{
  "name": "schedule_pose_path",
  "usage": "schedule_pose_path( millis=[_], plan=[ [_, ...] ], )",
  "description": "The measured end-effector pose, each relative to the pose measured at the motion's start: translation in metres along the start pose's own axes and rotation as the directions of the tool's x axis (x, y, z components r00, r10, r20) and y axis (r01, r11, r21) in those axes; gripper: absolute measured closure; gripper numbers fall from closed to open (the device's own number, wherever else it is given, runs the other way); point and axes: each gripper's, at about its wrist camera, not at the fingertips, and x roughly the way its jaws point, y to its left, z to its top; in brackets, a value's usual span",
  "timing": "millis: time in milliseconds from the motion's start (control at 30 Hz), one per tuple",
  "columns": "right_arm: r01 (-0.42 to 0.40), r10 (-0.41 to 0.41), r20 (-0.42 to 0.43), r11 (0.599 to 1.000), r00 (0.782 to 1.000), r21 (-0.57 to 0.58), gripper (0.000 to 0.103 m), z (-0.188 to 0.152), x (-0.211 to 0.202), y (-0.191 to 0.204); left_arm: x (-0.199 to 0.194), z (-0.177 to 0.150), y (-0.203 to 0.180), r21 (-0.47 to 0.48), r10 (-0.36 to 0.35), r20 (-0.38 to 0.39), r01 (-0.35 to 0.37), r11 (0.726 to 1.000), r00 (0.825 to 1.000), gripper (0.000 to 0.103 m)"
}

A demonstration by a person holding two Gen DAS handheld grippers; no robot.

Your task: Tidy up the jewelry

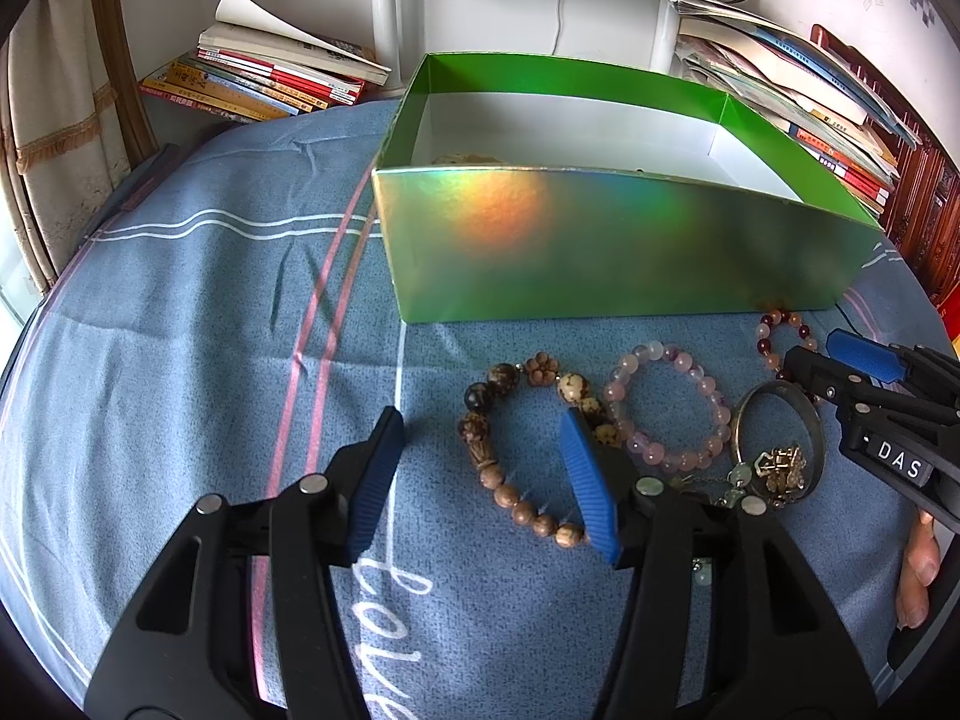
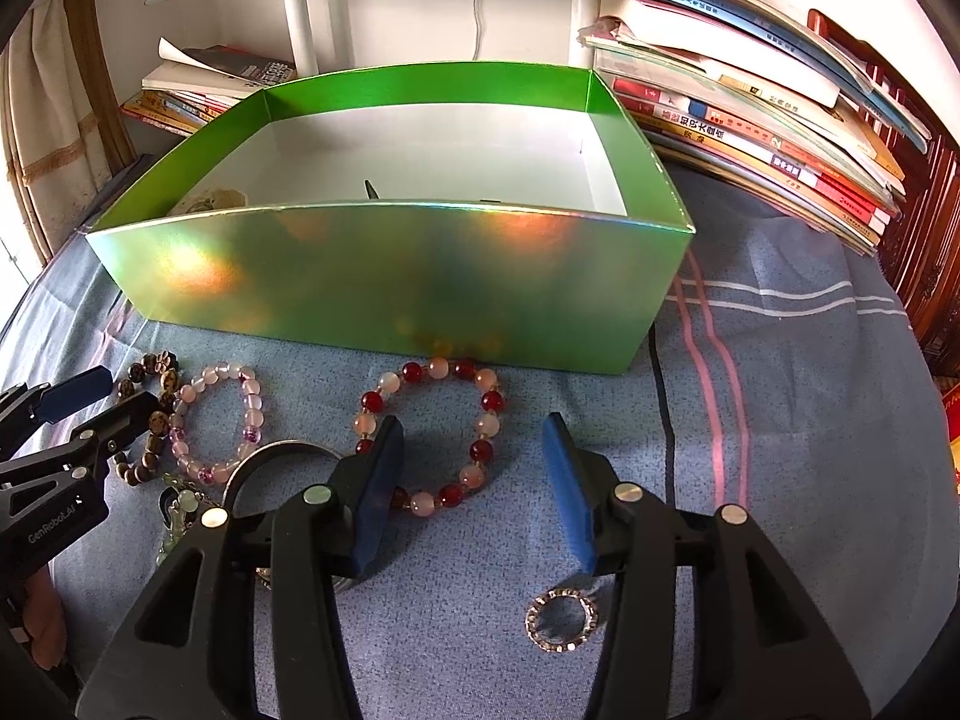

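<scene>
Both tools are held part-open and empty: the left tool (image 1: 489, 474) over the wooden bead bracelet (image 1: 522, 444), the right tool (image 2: 474, 480) over the red-and-pink bracelet (image 2: 435, 435). Beyond, something pale is glimpsed inside the green box (image 1: 600, 252); most jewelry is judged unsorted.

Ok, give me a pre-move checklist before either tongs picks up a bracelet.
1. Left tongs open and empty: ok.
2. Right tongs open and empty: ok.
3. Green box open on top, ready to receive: ok.
4. Brown bead bracelet between the left tongs' pads: not ok, one pad covers its right side, the other stands outside the loop.
5. Red and peach bracelet free of other jewelry: ok.
6. Silver bangle clear of tangles: not ok, a chain piece lies inside it.
</scene>
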Motion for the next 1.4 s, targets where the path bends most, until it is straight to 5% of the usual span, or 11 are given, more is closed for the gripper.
schedule_pose_path(
  millis=[133, 300, 467, 933, 1100, 1167, 1400],
  plan=[
    [0.005, -0.005, 0.004, 1.0, 1.0, -0.007, 0.055, 0.0, 0.0, 0.001, 0.0, 0.0, 0.0, 0.0, 0.0, 0.0, 0.0, 1.0, 1.0, 0.048],
    [-0.01, 0.01, 0.011, 1.0, 1.0, -0.021, 0.083, -0.001, -0.002, 0.004, -0.001, -0.001, 0.0, -0.001, 0.001, 0.003, -0.001, 1.0, 1.0, 0.057],
    [0.002, -0.001, 0.015, 1.0, 1.0, -0.022, 0.095, -0.001, -0.003, 0.004, -0.003, -0.002, 0.003, -0.017, 0.008, 0.01, -0.008, 1.0, 1.0, 0.085],
    [0.068, -0.068, 0.018, 0.998, 0.998, -0.003, 0.093, 0.001, -0.001, -0.001, -0.003, -0.002, 0.003, -0.019, 0.005, 0.009, -0.005, 1.0, 1.0, 0.085],
    [0.068, -0.068, 0.016, 0.998, 0.998, 0.011, 0.08, 0.001, -0.001, -0.004, -0.003, -0.002, 0.001, -0.01, 0.004, 0.008, -0.004, 1.0, 1.0, 0.082],
    [0.065, -0.065, 0.013, 0.998, 0.998, 0.016, 0.061, 0.002, -0.001, -0.005, -0.003, -0.002, 0.0, -0.011, 0.006, 0.007, -0.006, 1.0, 1.0, 0.081],
    [0.05, -0.051, 0.011, 0.999, 0.999, 0.017, 0.06, 0.002, 0.0, -0.006, -0.003, -0.001, -0.001, -0.001, -0.01, 0.006, 0.01, 1.0, 1.0, 0.072]
  ],
)
